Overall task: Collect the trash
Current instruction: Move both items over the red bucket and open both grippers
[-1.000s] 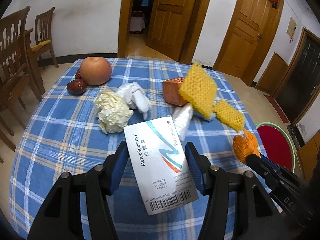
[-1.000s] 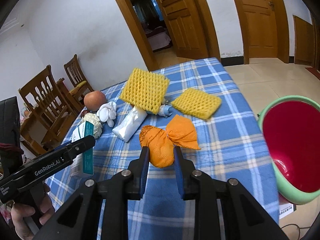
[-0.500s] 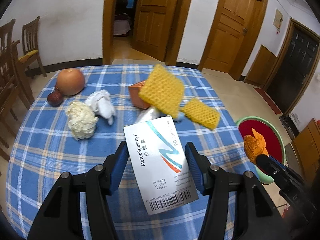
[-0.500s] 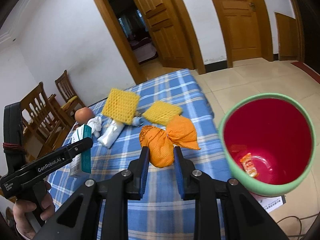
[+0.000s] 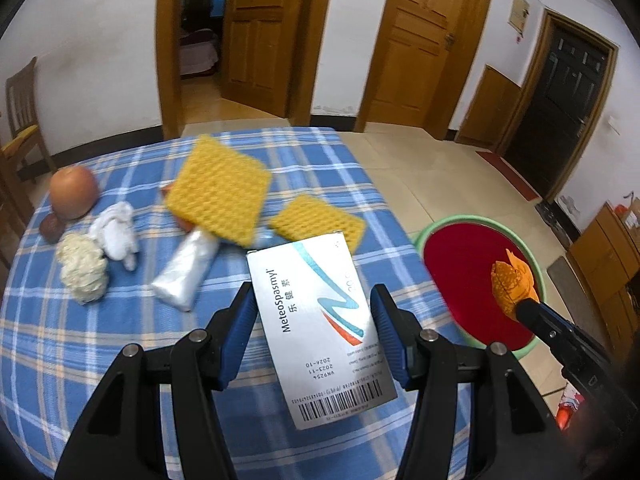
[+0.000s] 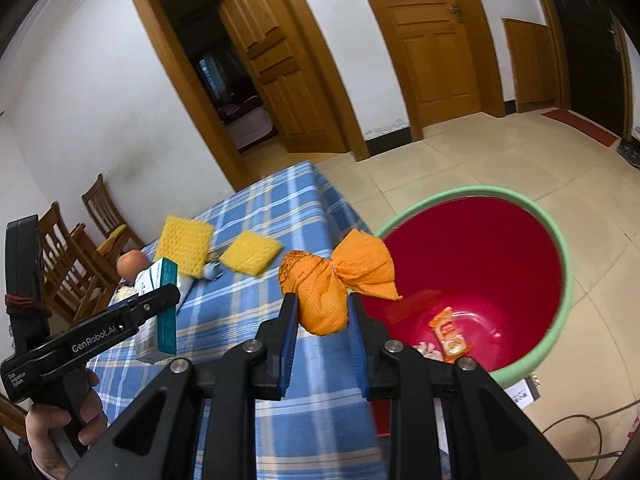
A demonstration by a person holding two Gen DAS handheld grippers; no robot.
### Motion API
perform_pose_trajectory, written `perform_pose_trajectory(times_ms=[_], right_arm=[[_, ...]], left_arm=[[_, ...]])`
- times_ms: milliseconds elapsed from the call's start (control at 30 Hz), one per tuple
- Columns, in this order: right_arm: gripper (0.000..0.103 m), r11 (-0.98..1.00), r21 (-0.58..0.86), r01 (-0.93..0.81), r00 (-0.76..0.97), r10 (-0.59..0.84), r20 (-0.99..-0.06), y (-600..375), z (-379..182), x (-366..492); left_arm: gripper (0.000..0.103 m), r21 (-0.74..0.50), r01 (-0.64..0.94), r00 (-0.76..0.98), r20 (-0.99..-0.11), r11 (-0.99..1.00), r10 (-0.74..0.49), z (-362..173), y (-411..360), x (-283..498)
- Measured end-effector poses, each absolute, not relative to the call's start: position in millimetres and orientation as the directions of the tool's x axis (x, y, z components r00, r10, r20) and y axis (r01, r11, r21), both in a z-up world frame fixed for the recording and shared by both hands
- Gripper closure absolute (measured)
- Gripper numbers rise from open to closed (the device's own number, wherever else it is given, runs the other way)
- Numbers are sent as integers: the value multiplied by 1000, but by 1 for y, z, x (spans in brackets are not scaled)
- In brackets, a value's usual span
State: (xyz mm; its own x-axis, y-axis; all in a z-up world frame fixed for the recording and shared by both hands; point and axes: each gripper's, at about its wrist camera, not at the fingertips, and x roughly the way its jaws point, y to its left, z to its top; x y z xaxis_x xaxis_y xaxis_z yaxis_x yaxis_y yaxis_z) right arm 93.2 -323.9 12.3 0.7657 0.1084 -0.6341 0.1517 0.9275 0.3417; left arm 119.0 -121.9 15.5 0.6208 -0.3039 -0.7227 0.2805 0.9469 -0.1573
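My left gripper (image 5: 312,312) is shut on a white medicine box (image 5: 320,320) marked MeteoSpasmyl, held above the blue plaid table (image 5: 80,344) near its right edge. The box also shows in the right wrist view (image 6: 158,316). My right gripper (image 6: 322,314) is shut on an orange net bag (image 6: 324,292), held at the rim of the red bin (image 6: 496,264) with a green rim. In the left wrist view the bag (image 5: 512,284) hangs over the bin (image 5: 460,268). A snack wrapper (image 6: 448,332) lies in the bin.
On the table lie two yellow foam nets (image 5: 218,194) (image 5: 320,220), a clear plastic bag (image 5: 184,272), crumpled white tissues (image 5: 116,234), a cream paper ball (image 5: 84,268), an apple (image 5: 74,192) and a red date (image 5: 52,228). Wooden chairs (image 6: 68,264) stand at the left.
Both grippers have swung right, toward the bin. The orange bag went from above the table to the bin's rim. The box stays gripped.
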Motion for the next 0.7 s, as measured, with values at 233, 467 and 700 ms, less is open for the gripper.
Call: perform_pose_trajectory(times_ms=[233,467,700], right_arm=[[76,911,347,222,770,55,-636,-355,9,85],[76,889,357,287,756,19,-655,-383,-4,82],[72,868,366,335,735,2,-678,-405,-19,82]], left_arm=[[45,-164,350,592,-724,922,-353,15,-159,122],[45,-164,417,556,-732,894,-394,11,-198,124],[45,-163,459,521,-747,873,-413,2,-230,127]])
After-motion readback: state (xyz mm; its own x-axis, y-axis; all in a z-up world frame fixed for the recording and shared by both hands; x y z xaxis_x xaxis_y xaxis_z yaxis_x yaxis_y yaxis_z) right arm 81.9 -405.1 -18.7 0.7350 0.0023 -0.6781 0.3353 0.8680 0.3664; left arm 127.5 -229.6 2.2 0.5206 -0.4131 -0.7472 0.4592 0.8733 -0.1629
